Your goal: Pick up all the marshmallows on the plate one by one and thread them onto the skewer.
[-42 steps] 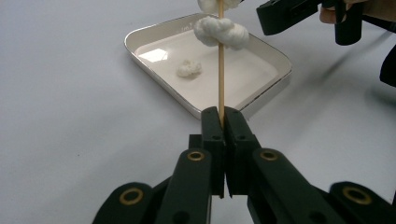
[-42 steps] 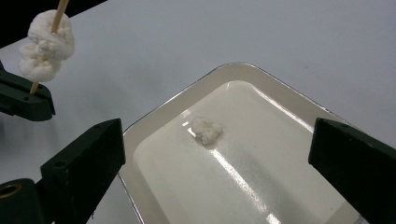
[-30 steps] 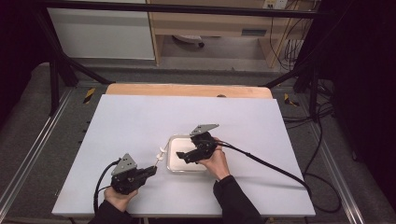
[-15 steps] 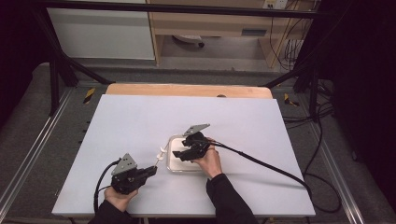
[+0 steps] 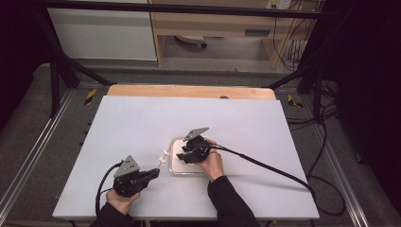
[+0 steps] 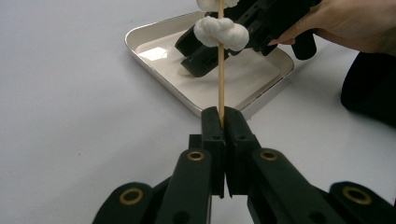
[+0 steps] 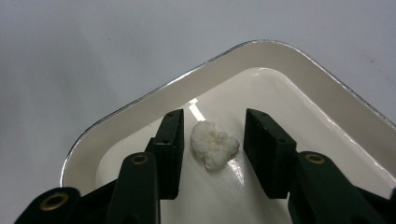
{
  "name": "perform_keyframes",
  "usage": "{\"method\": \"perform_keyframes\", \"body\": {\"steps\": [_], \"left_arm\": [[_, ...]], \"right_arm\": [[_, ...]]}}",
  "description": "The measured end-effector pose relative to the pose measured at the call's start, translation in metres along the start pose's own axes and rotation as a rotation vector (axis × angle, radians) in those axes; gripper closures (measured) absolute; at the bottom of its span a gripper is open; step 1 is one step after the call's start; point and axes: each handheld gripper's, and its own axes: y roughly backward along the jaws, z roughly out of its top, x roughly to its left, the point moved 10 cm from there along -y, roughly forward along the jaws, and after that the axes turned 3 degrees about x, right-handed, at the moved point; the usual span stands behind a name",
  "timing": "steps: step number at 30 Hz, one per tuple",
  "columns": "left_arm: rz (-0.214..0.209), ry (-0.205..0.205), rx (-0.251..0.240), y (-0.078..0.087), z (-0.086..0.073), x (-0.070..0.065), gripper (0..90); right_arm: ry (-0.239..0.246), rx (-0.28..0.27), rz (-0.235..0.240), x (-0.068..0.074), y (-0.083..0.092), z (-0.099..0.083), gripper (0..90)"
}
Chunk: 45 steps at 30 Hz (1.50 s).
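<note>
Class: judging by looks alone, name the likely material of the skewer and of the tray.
Skewer: probably bamboo or wood; thin, pale tan, matte, straight.
Tray: looks like glazed ceramic or enamelled metal; glossy cream surface with bright reflections and a thin silvery rim. Which one cannot be told.

**Crowded at the tray, open table elsewhere**

The white table [image 5: 142, 123] lies bare to the left, far side and right. The tray [image 5: 176, 166] is crowded: the right gripper [image 7: 212, 154] sits inside it, its closing jaws flanking a white lump [image 7: 214, 143] without touching. The left gripper's [image 6: 222, 122] skewer [image 6: 220, 70] rises just beside the tray's rim.
</note>
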Motion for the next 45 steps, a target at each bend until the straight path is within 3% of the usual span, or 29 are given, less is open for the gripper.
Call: {"method": "perform_keyframes", "body": {"steps": [9, 23, 35, 45], "left_arm": [[-0.001, -0.002, 0.0, 0.0, 0.0, -0.001, 87.8], [-0.001, -0.004, 0.0, 0.0, 0.0, -0.001, 87.8], [-0.004, -0.006, -0.002, 0.0, 0.001, -0.002, 87.8], [-0.006, -0.006, -0.003, 0.0, 0.001, -0.003, 87.8]], "right_arm": [[0.029, -0.001, -0.004, 0.001, -0.001, -0.002, 66.3], [0.009, -0.009, -0.019, 0.001, 0.002, -0.001, 72.7], [-0.004, -0.031, 0.005, 0.009, 0.024, 0.007, 74.8], [-0.02, -0.088, 0.037, 0.015, 0.047, 0.013, 75.5]]}}
